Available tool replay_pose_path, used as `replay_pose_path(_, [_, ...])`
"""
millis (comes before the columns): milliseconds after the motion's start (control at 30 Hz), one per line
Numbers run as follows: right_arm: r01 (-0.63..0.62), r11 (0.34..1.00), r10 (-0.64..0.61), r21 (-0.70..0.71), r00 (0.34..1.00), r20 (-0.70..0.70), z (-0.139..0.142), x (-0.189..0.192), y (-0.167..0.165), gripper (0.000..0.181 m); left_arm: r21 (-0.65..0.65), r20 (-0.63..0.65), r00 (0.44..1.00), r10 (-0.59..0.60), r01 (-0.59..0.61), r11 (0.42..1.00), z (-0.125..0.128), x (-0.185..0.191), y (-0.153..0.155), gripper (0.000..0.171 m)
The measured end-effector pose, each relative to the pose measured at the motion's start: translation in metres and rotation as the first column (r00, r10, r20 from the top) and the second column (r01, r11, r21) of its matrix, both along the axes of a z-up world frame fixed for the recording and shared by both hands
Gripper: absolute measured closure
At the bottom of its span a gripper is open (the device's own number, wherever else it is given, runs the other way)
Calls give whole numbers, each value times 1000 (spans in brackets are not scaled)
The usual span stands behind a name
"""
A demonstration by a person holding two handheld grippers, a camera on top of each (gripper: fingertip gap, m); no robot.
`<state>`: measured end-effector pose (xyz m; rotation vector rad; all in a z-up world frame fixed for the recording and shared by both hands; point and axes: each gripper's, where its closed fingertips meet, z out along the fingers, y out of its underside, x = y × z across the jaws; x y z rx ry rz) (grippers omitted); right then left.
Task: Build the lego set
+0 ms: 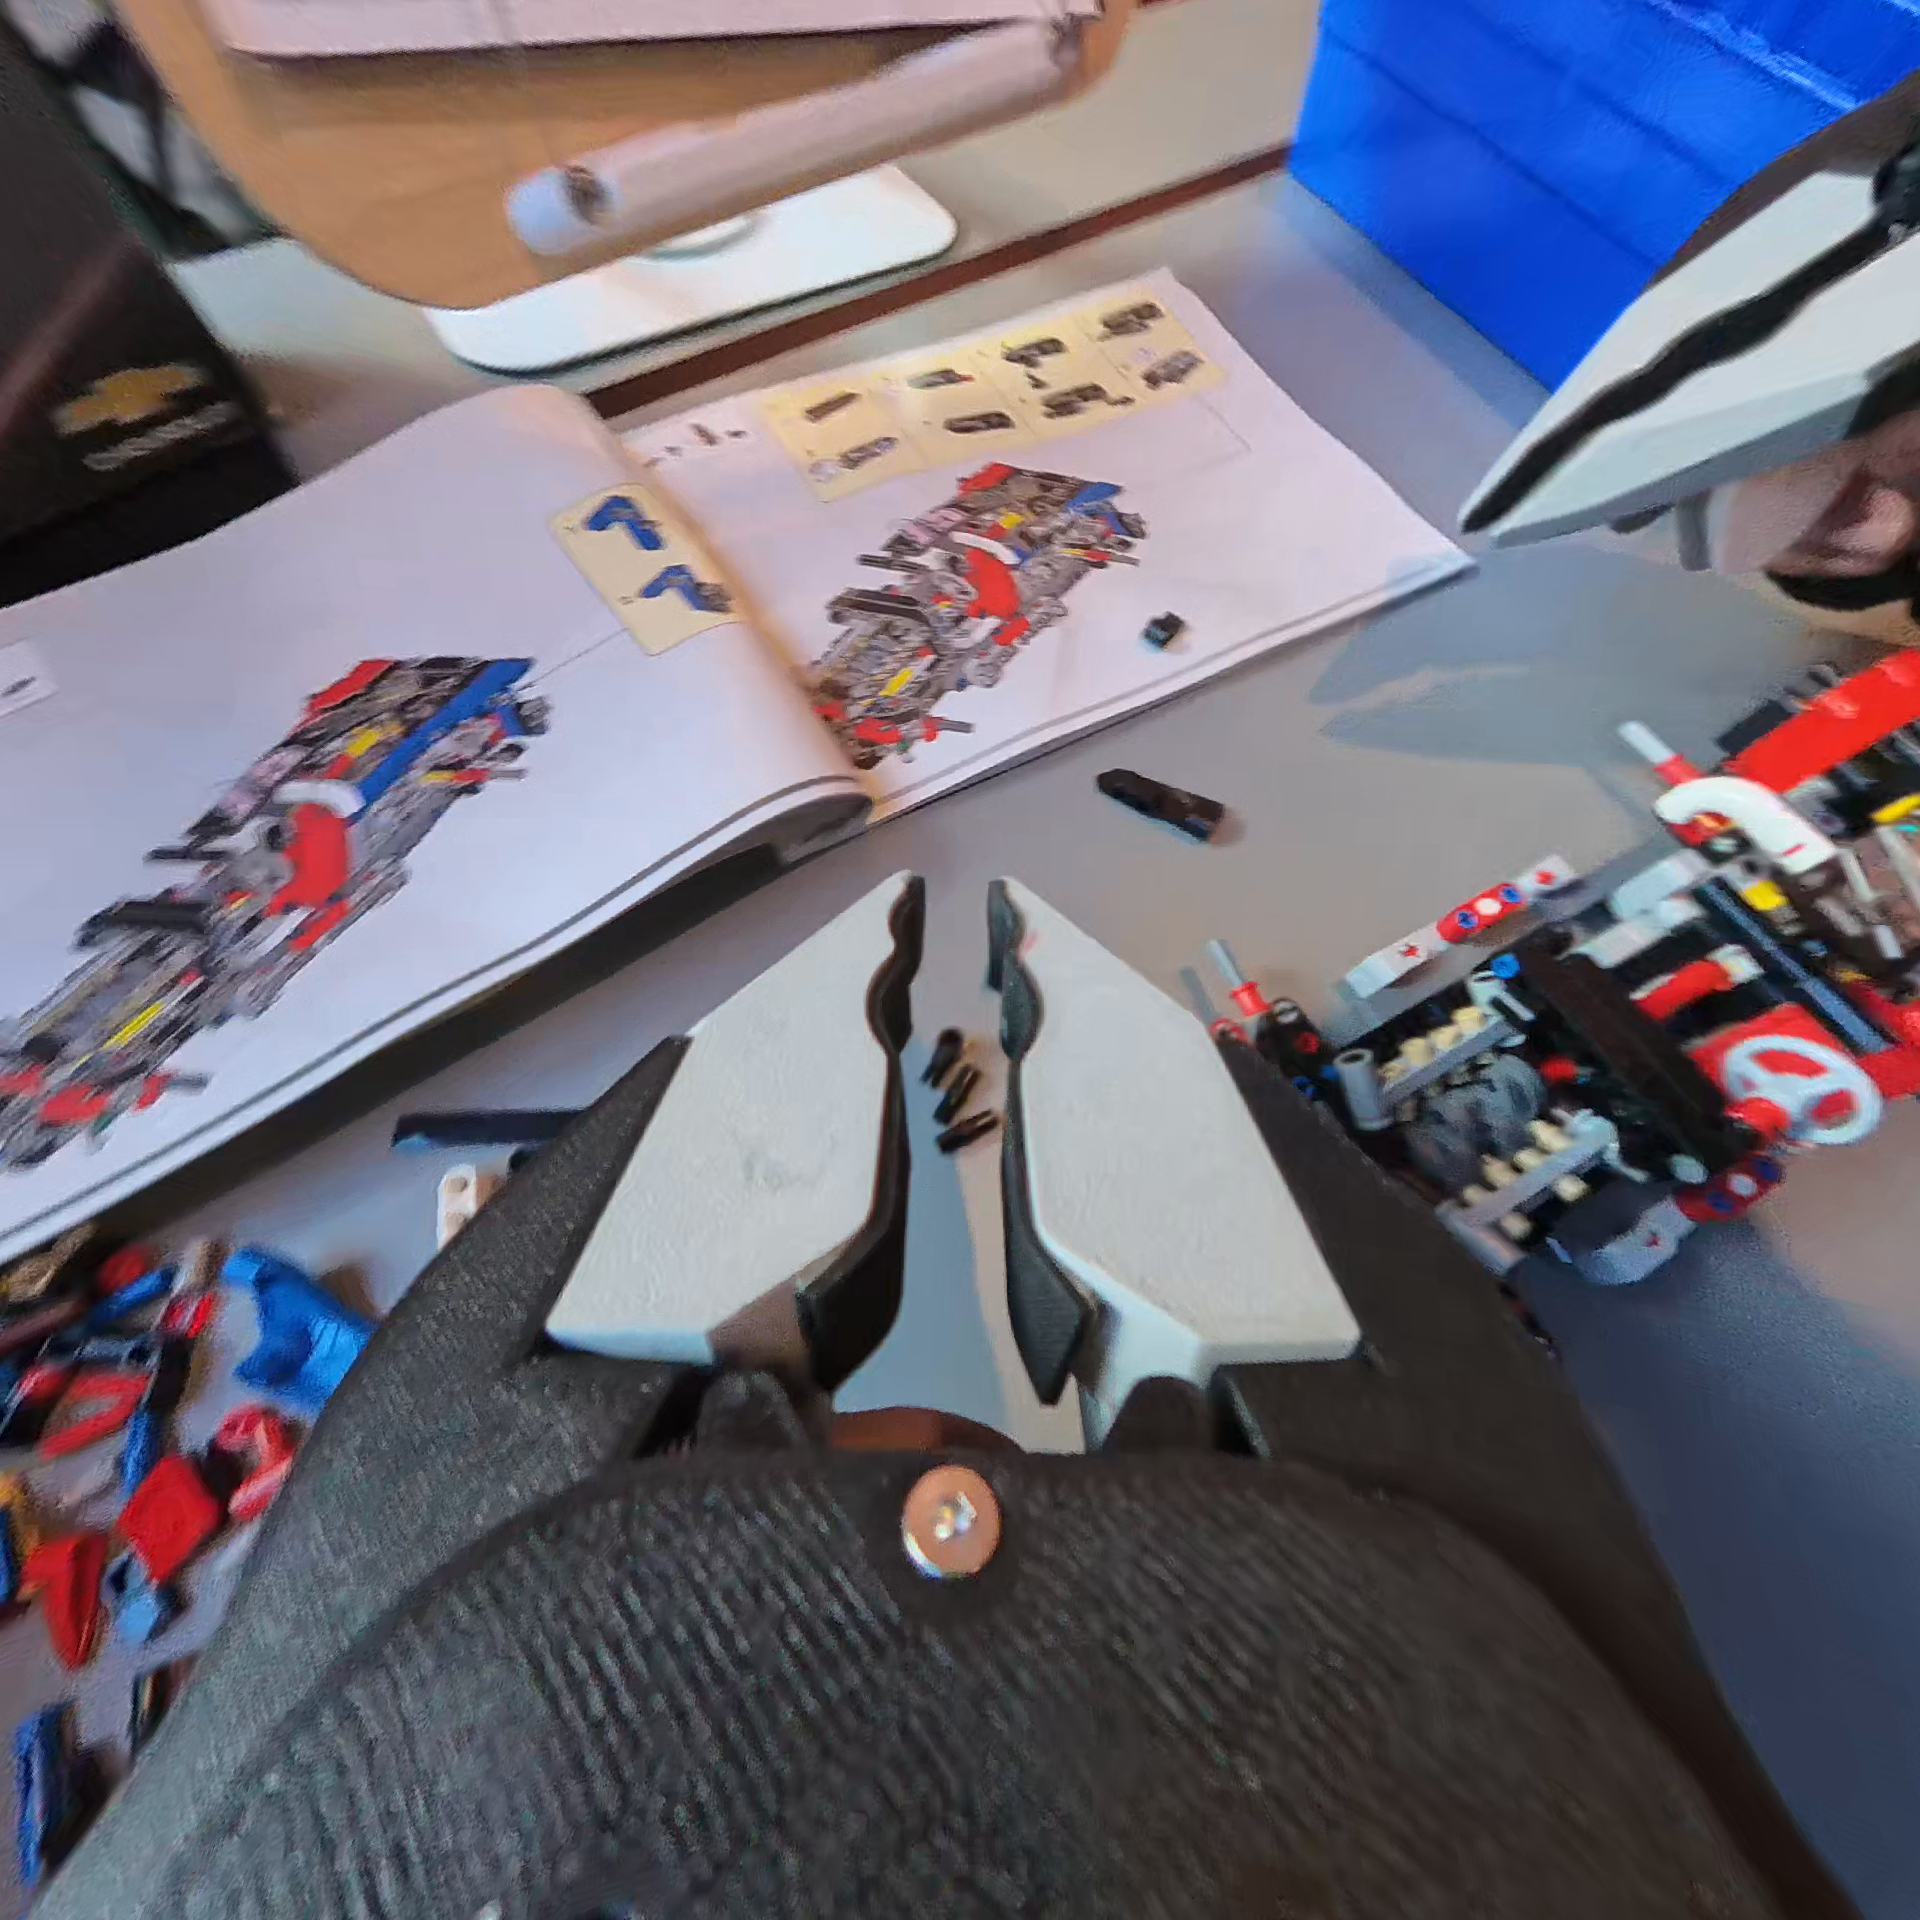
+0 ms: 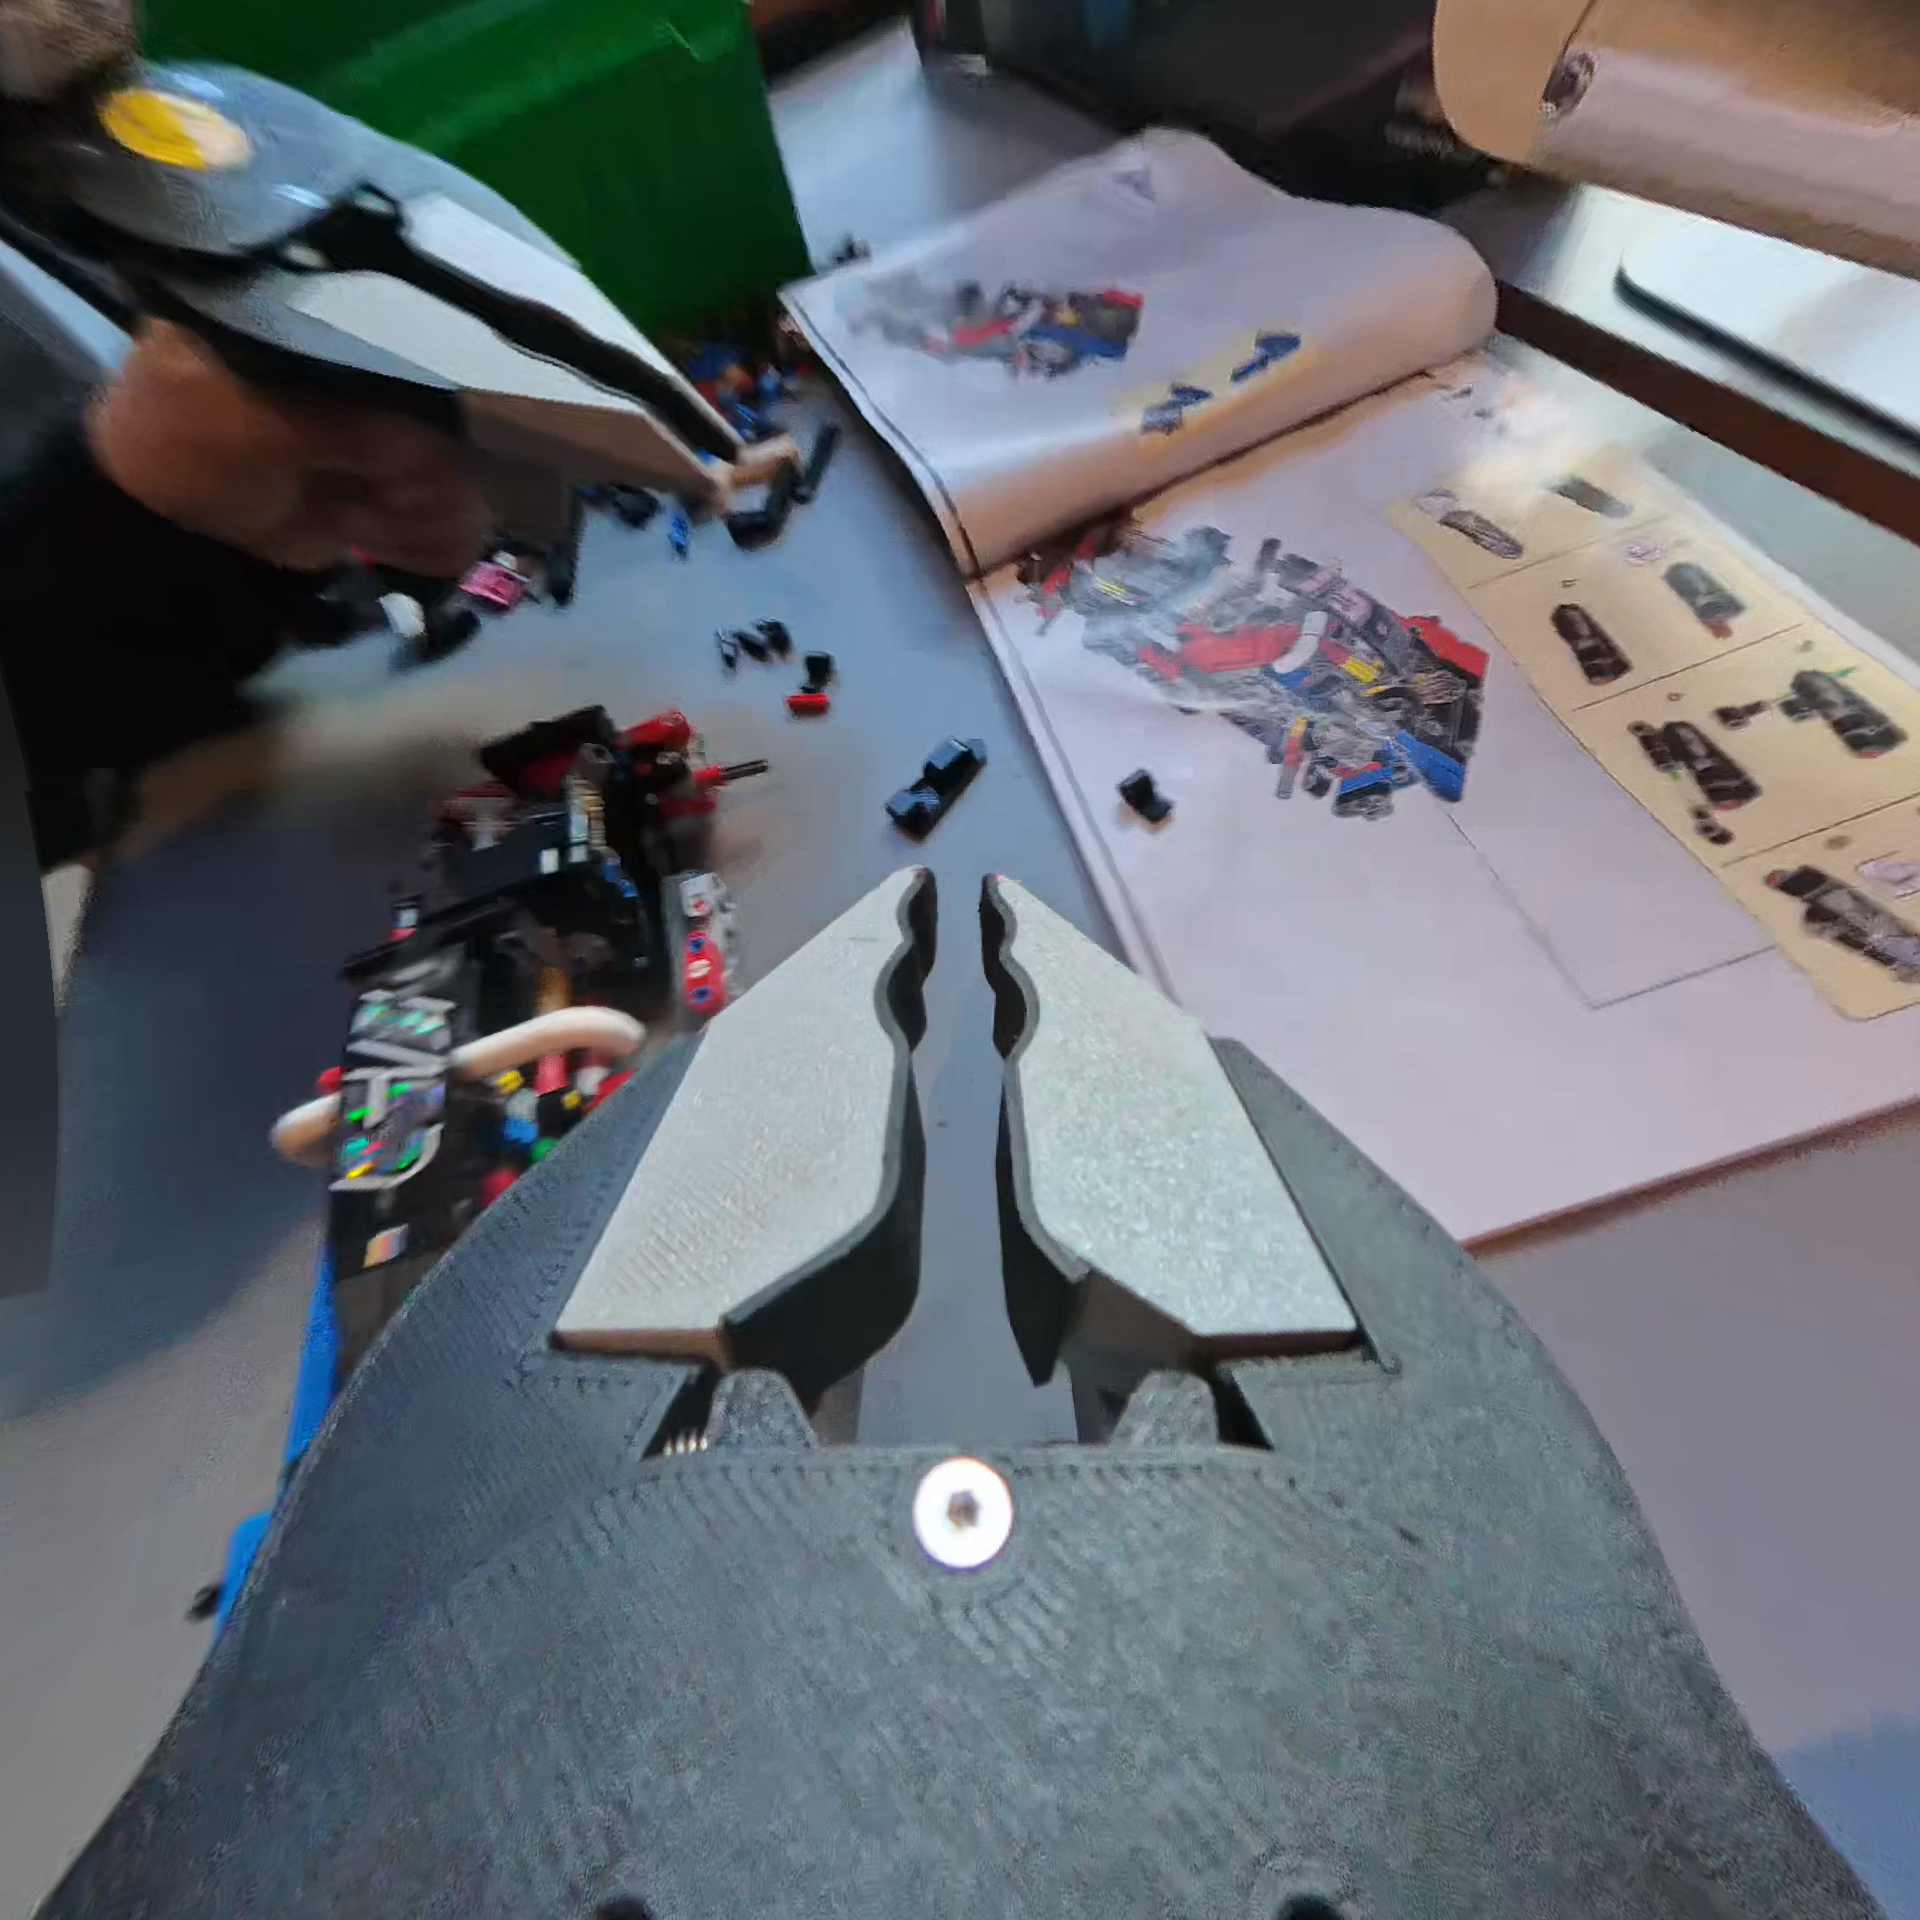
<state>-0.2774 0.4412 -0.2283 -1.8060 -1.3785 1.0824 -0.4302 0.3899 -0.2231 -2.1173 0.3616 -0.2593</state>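
Observation:
The part-built red, black and grey lego model stands on the grey table at the right, and also shows in the right wrist view. My left gripper is empty, its jaws a narrow gap apart, hovering over several small black pins. A black beam lies just ahead of it. My right gripper is also empty and narrowly open, above the table between the model and the booklet. The black beam lies just beyond its tips. A small black piece rests on the open instruction booklet.
The open booklet covers the far left. A pile of loose red, blue and black pieces lies at the near left. A blue bin, a white monitor stand and a green bin stand at the back. My hands' fingertips stand some 15 centimetres from each other.

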Motion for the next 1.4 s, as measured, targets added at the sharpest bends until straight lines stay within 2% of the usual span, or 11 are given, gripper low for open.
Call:
replay_pose_path(133, [41, 999, -45, 33, 989, 142, -21, -29, 36, 181, 97, -111, 994, -18, 29, 995, -15, 6, -23, 170])
replay_pose_path(267, [72, 996, -86, 53, 942, 326, -55, -32, 57, 181, 149, -220, 974, -48, 82, 985, -21, 10, -27, 171])
replay_pose_path(433, [36, 999, -25, -35, 963, 268, -58, -48, 44, 181, 200, -177, 984, -17, 53, 978, -4, 5, -28, 171])
replay_pose_path(567, [-124, 986, 143, -116, 973, 180, -48, -59, 12, 181, 199, -146, 989, -22, 51, 979, -2, 8, -30, 171])
replay_pose_path(700, [-26, 998, 32, -55, 994, 106, -31, -59, 35, 181, 159, -137, 990, -34, 56, 986, -10, 12, -29, 171])
replay_pose_path(767, [-12, 997, 22, -76, 991, 132, -38, -59, 37, 181, 160, -133, 991, -34, 55, 986, -9, 14, -28, 171])
replay_pose_path(867, [-78, 994, 90, -76, 981, 173, -51, -68, 21, 181, 161, -131, 991, -40, 61, 985, -9, 15, -28, 171])
replay_pose_path(1000, [-240, 967, 253, -86, 944, 210, -57, -77, -16, 181, 154, -128, 991, -42, 61, 986, -10, 14, -28, 171])
replay_pose_path(1067, [-213, 977, 213, -19, 961, 179, -46, -78, -9, 181, 154, -122, 992, -41, 59, 986, -10, 13, -28, 171])
replay_pose_path(1167, [-165, 985, 170, -43, 972, 163, -36, -69, 4, 181, 156, -124, 992, -38, 57, 986, -9, 12, -28, 171])
replay_pose_path(1400, [-249, 968, 250, -46, 919, 306, -52, -47, -8, 181, 144, -130, 991, -42, 61, 988, -13, 12, -28, 171])
